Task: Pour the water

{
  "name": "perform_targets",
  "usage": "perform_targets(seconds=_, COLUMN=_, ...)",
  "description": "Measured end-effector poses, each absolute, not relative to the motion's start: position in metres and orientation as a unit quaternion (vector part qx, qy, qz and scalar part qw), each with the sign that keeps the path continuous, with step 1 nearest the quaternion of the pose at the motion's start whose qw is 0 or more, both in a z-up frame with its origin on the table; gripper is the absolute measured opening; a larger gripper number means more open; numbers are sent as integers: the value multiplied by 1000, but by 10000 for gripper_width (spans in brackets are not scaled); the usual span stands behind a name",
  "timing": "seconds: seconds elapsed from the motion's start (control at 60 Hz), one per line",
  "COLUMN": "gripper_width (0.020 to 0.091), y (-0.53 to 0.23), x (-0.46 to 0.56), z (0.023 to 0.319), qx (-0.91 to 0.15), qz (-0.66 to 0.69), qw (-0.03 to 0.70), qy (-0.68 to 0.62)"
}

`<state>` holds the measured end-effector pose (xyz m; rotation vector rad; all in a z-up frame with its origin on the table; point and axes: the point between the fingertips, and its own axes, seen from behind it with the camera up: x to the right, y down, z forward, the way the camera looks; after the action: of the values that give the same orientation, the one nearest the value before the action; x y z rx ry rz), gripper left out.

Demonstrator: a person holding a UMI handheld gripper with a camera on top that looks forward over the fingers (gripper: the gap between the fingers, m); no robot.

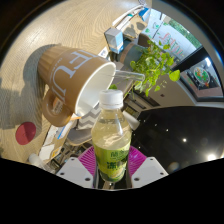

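At far left, low in the frame, a round pink object (26,131) lies on the pale table (30,55); what it is cannot be told. Right of it, filling the upper left, a brown paper cup (72,82) with white lettering lies tilted, its open mouth turned toward the centre. Its inside is not visible, so whether it holds any water cannot be said.

At centre, a clear bottle (111,140) with a white cap and green label stands upright, clamped in the gripper (112,166) at the bottom of the frame, both magenta pads (88,159) pressing its sides. It holds pale yellowish-green liquid nearly to the neck. The cap appears still on.

Upper right of the bottle, a leafy green plant (152,65) stands beyond it, with a dark surface (185,130) at right.

The task seems at the carry stage: bottle held, nothing poured. The next move would call for a cup set upright and an uncapped bottle tipped over its mouth.
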<state>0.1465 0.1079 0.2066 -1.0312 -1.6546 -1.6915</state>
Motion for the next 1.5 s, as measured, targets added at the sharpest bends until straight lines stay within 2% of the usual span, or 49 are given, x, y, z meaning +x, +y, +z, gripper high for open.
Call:
perform_targets(seconds=0.133, gripper_width=374, y=105, x=155, z=211, qx=-420, qz=-614, qw=295, qy=-600)
perform_targets(seconds=0.267, gripper_width=376, y=95, x=165, z=236, qx=-493, qz=-568, qw=365, qy=-549)
perform_targets(seconds=0.433, gripper_width=377, y=83, x=195, z=257, qx=-648, qz=-429, qw=464, qy=-426)
perform_targets(seconds=0.567, gripper_width=377, y=73, x=216, z=263, qx=-730, qz=-297, qw=530, qy=-312)
perform_targets(seconds=0.65, gripper_width=377, y=68, x=224, z=249, qx=-775, qz=-204, qw=551, qy=-233)
perform_targets(seconds=0.817, gripper_width=375, y=67, x=230, z=193, qx=-824, qz=-39, qw=552, qy=-126)
perform_targets(seconds=1.1, gripper_width=379, y=60, x=238, z=104, qx=-846, qz=35, qw=526, qy=-77)
perform_targets(seconds=1.333, gripper_width=396, y=49, x=235, z=66, qx=-852, qz=67, qw=514, qy=-64)
perform_targets(seconds=1.45, gripper_width=406, y=50, x=231, z=68, qx=-839, qz=56, qw=537, qy=-70)
perform_targets(seconds=1.5, gripper_width=442, y=49, x=234, z=69, qx=-839, qz=57, qw=538, qy=-64)
